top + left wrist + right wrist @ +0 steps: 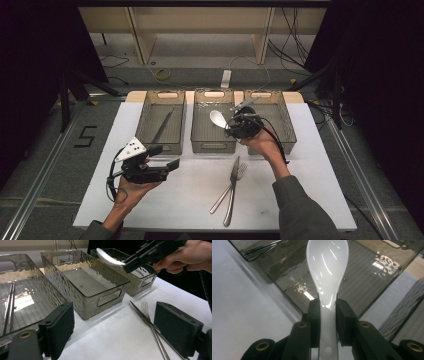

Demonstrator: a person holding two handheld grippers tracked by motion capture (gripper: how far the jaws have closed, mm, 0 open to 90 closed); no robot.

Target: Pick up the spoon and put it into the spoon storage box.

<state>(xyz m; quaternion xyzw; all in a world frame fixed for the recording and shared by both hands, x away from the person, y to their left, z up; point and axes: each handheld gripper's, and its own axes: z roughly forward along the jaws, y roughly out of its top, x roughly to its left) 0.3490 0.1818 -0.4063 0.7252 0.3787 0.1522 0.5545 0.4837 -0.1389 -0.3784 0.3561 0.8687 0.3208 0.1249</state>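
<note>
Quick count of what's on the white table [150,200]: three smoky clear plastic bins in a row along the far edge, two grippers, one white spoon, plus one fork [235,184] and one table knife [232,192] lying crossed on the bare table in front of the bins; the left bin [161,126] has a pair of thin metal sticks [164,125] lying in it, look like chopsticks but can't swear to it; the right bin [280,117] is half hidden behind the hand, so can't tell what's in there.

The spoon [327,267] is one of those ceramic soup spoons, glossy white, deep oval bowl, flat stubby handle with a small hole near the end; the right gripper [327,312] has its pads clamped on the handle from both sides, bowl sticking out ahead of the jaws; in the high view the spoon [218,119] hangs over the middle bin [214,131], up above the rim and not touching it; that bin's ribbed floor looks bare under it.

The left gripper [170,159] sits off near the front left of the table, held level; its jaws stand wide apart with nothing between them, pointing roughly toward the bins and the cutlery.
</note>
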